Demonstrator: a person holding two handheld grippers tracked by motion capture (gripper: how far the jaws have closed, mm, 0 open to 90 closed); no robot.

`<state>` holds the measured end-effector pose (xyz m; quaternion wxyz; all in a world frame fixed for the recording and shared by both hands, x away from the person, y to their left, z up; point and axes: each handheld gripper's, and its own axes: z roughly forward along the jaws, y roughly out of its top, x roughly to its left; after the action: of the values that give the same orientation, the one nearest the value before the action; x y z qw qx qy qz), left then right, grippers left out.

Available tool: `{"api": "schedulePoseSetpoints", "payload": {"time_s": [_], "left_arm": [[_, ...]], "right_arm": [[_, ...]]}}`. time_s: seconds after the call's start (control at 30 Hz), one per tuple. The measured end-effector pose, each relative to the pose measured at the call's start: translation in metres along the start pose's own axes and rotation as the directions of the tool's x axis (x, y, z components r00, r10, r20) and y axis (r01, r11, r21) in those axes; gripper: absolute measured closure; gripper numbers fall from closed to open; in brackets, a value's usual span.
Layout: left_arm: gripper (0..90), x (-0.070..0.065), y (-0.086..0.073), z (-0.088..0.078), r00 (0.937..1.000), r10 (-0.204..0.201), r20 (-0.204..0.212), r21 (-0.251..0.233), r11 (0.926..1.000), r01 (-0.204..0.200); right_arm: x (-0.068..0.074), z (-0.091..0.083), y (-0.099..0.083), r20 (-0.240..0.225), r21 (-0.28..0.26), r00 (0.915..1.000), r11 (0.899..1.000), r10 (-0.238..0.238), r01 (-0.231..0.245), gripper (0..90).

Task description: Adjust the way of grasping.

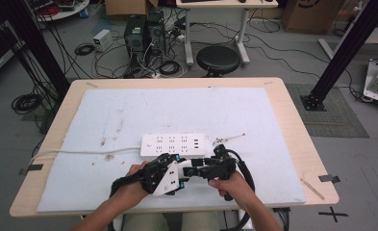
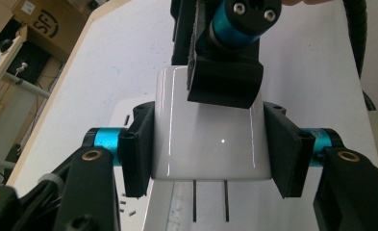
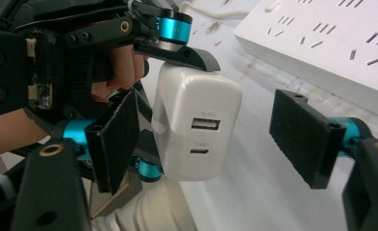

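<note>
A white USB charger (image 2: 210,134) with two flat prongs is clamped between the jaws of my left gripper (image 2: 210,149), prongs pointing back toward the camera. In the right gripper view the charger (image 3: 196,130) shows its two ports, and my right gripper (image 3: 210,139) stands open around it, one pad (image 3: 112,139) close beside it and the other well clear. One right jaw reaches over the charger's top in the left gripper view. Both grippers (image 1: 189,169) meet just in front of a white power strip (image 1: 173,146).
The power strip's cable (image 1: 81,151) runs left across the white mat (image 1: 177,110) to the table edge. A small white plug with a thin cord (image 1: 227,139) lies right of the strip. A black stool (image 1: 218,60) and floor cables sit beyond the table.
</note>
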<state>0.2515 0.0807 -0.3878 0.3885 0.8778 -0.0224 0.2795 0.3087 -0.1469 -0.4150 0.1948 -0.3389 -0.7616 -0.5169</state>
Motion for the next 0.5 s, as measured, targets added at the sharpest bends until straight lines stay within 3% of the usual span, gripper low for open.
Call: {"api": "schedulePoseSetpoints", "payload": {"time_s": [0.5], "left_arm": [[42.4, -0.0004, 0.0031, 0.0015, 0.9999, 0.010, 0.005, -0.010, 0.9999, -0.010]], "right_arm": [[-0.0052, 0.0051, 0.0009, -0.069, 0.021, 0.9973, 1.000, 0.023, -0.021, 40.8]]}}
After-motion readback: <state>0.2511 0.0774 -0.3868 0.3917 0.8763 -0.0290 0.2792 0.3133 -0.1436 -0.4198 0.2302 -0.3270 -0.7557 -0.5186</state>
